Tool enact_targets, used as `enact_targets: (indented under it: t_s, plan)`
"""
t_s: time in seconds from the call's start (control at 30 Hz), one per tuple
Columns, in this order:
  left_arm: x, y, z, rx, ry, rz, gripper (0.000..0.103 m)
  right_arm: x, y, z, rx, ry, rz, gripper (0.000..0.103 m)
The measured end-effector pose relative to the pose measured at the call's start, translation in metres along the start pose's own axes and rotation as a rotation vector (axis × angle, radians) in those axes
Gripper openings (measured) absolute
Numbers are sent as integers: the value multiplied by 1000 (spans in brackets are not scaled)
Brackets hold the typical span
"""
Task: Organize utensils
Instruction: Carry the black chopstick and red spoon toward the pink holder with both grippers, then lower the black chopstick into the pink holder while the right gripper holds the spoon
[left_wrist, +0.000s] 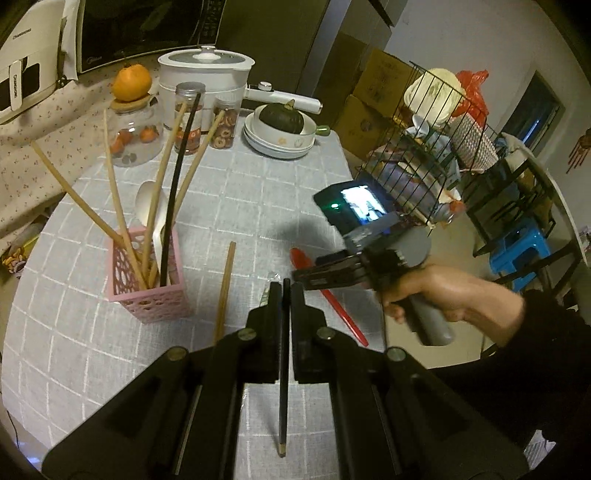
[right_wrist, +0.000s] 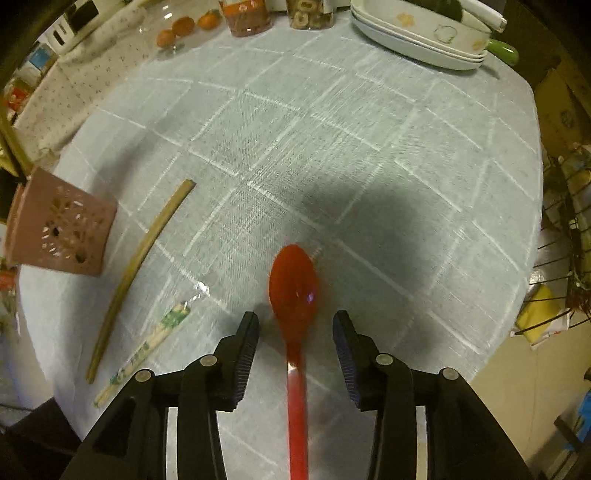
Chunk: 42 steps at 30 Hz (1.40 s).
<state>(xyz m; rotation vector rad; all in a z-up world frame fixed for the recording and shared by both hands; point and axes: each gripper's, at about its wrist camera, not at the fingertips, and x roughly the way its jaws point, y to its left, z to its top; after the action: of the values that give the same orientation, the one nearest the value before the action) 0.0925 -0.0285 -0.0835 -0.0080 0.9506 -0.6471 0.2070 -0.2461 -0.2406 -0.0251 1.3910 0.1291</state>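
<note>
My left gripper (left_wrist: 285, 291) is shut on a black chopstick (left_wrist: 283, 387), held above the table to the right of the pink holder (left_wrist: 147, 295). The holder carries several wooden chopsticks, one black chopstick (left_wrist: 181, 162) and a pale spoon (left_wrist: 147, 203). My right gripper (right_wrist: 295, 325) is open, its fingers either side of a red spoon (right_wrist: 293, 284) lying on the cloth; it also shows in the left wrist view (left_wrist: 321, 277). A loose wooden chopstick (right_wrist: 136, 266) and wrapped disposable chopsticks (right_wrist: 147, 343) lie on the table; the holder (right_wrist: 62, 225) stands at the left.
Grey checked tablecloth (right_wrist: 332, 147). At the back: stacked plates (left_wrist: 277, 144) with a dark squash, jars (left_wrist: 188, 118), a glass jar with an orange on top (left_wrist: 131, 122), and a white pot (left_wrist: 205, 74). A wire rack (left_wrist: 436, 147) stands off the table's right edge.
</note>
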Motion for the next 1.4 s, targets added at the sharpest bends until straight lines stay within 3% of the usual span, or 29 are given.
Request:
enact_targets:
  t_s: [0.13,0.17,0.2,0.43,0.83,1.13,1.4]
  plan:
    - [-2,0,1,-2,-3,-5,5,4,13,3,-42,-17,-47,44]
    - [-2,1,1,-3,-4,-4,5,4,17,3,-57,-24,-62,39]
    - [-3,2,1,-8,-6,-4,5,4,19,3,-67,-30,-66,26]
    - [-14,7,0,-27,-33,2,5,-2,25,-3,-62,-64,-69,26]
    - [-55,3,1,-11,-143,16,5,-109,19,-29,-59,-333,69,27]
    - [-112,-1,17,-11,-354,32,5,-171,49,-32,-81,-513,148,27]
    - [-154,13,26,-39,-573,150,5,-174,64,-29,-106,-532,185,27]
